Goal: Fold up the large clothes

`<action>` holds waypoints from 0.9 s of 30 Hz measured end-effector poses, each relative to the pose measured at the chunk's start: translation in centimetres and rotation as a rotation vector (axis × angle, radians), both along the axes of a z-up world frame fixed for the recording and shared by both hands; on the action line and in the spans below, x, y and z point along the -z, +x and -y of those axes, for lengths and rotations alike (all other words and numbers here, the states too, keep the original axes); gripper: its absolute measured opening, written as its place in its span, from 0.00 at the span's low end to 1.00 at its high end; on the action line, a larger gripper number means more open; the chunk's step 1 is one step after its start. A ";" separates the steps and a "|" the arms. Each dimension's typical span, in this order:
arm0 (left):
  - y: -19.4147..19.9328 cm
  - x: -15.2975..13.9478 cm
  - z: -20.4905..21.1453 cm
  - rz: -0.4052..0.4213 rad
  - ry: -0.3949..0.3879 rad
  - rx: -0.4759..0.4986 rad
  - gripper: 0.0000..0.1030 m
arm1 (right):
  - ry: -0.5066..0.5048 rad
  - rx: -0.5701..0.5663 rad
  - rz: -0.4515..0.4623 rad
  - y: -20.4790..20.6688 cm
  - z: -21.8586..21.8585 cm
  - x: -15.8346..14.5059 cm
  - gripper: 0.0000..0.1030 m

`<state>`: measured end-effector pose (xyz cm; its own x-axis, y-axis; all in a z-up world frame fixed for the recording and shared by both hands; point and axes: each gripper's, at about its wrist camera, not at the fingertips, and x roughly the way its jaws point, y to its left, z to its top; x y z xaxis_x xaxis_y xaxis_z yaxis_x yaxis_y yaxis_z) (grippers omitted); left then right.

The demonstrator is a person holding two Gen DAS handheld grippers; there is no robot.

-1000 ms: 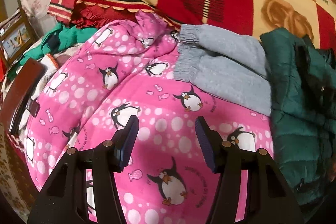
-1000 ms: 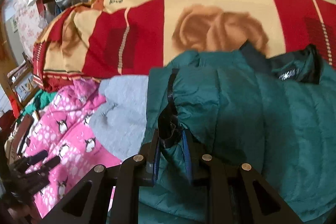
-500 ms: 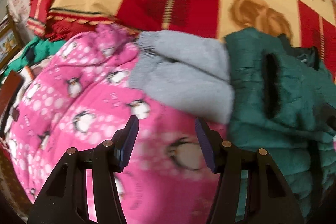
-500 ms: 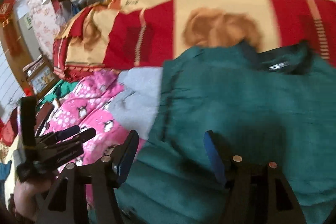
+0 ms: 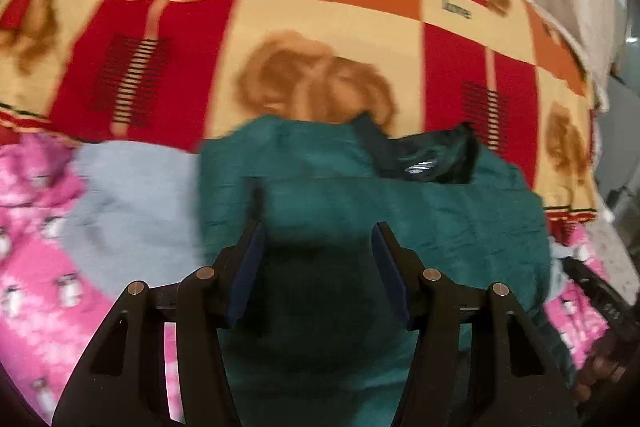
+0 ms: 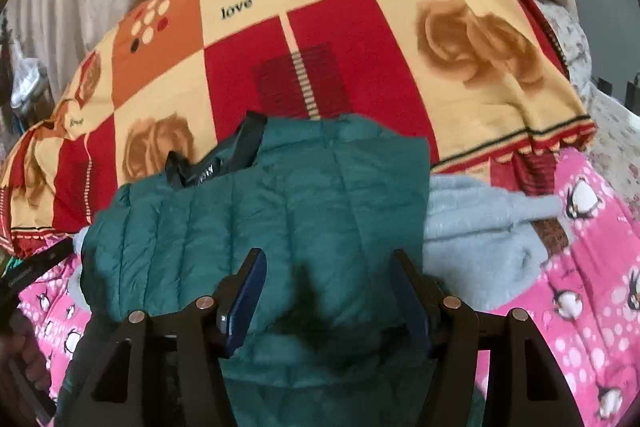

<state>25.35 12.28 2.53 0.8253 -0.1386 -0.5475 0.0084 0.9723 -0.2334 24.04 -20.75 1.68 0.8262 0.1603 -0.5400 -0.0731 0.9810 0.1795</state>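
Two claws agape, green jacket beneath

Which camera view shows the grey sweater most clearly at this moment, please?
The right wrist view: the grey sweater is sharp there, right of the green jacket. The left wrist view shows it motion-blurred, left of the jacket.

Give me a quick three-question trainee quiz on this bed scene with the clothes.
1. True or false: the right gripper is clamped on the green jacket.
2. What lies directly beside the jacket: A) the grey sweater, B) a towel, C) jeans?
3. What animal is printed on the pink garment?

Key: 1 false, its pads stand apart; 2 A; 3 penguins.
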 end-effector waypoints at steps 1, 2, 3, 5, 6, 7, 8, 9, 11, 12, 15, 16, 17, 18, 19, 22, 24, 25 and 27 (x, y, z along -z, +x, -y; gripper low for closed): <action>0.8 0.7 0.5 -0.005 0.001 0.008 0.54 | 0.000 -0.022 -0.009 0.5 -0.5 -0.1 0.57; 1.4 1.4 0.8 -0.025 0.007 0.002 0.54 | -0.003 -0.061 -0.010 1.1 -1.1 -0.3 0.57; 1.6 1.9 1.0 -0.045 0.007 0.000 0.54 | -0.010 -0.092 0.000 1.6 -1.6 -0.5 0.57; 0.8 1.6 0.4 -0.003 -0.023 0.019 0.54 | -0.005 -0.107 0.000 2.2 -1.9 -0.2 0.57; -0.4 0.4 -0.4 0.069 -0.017 0.018 0.54 | 0.015 -0.107 -0.014 2.5 -1.7 0.1 0.57; -1.3 -0.4 -1.1 0.115 -0.004 0.002 0.54 | 0.030 -0.104 -0.021 2.6 -1.5 0.4 0.57; -2.2 -1.3 -2.3 0.157 0.009 -0.027 0.54 | 0.048 -0.102 -0.032 2.7 -1.2 0.9 0.57; -2.9 -2.1 -4.2 0.187 0.010 -0.083 0.54 | 0.062 -0.103 -0.053 2.9 -0.9 1.5 0.57; -3.0 -1.9 -8.0 0.156 -0.025 -0.198 0.58 | 0.070 -0.106 -0.102 3.3 -0.5 2.6 0.57; -2.9 -1.4 -9.5 0.129 -0.044 -0.252 0.59 | 0.064 -0.115 -0.125 3.4 -0.5 3.1 0.57; -2.1 1.6 -14.7 -0.046 -0.087 -0.497 0.59 | 0.018 -0.163 -0.217 4.1 -1.4 4.8 0.57; -1.8 2.7 -15.6 -0.107 -0.081 -0.554 0.59 | -0.007 -0.166 -0.218 4.1 -1.8 5.3 0.57; -1.6 3.4 -16.2 -0.147 -0.080 -0.582 0.59 | -0.021 -0.162 -0.207 3.9 -2.0 5.5 0.57; -1.6 4.0 -16.6 -0.169 -0.086 -0.592 0.59 | -0.028 -0.160 -0.202 3.9 -2.1 5.5 0.58; -1.4 4.3 -16.9 -0.191 -0.101 -0.593 0.59 | -0.035 -0.159 -0.199 3.9 -2.3 5.5 0.59; -1.1 3.9 -16.1 -0.175 -0.082 -0.576 0.59 | -0.024 -0.171 -0.199 3.9 -2.4 5.7 0.68; -1.1 3.2 -15.0 -0.142 -0.048 -0.565 0.59 | -0.021 -0.177 -0.206 3.8 -2.4 5.9 0.72; -1.2 2.6 -14.3 -0.105 -0.038 -0.556 0.59 | -0.022 -0.182 -0.211 3.9 -2.5 6.0 0.75; -1.0 1.6 -13.0 -0.043 -0.037 -0.526 0.59 | -0.025 -0.192 -0.216 3.9 -2.7 6.0 0.80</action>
<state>24.31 25.23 0.93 0.7652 0.2681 -0.5853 -0.4888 0.8336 -0.2572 27.97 -18.07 -4.36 0.6475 0.2870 -0.7060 -0.2207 0.9573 0.1866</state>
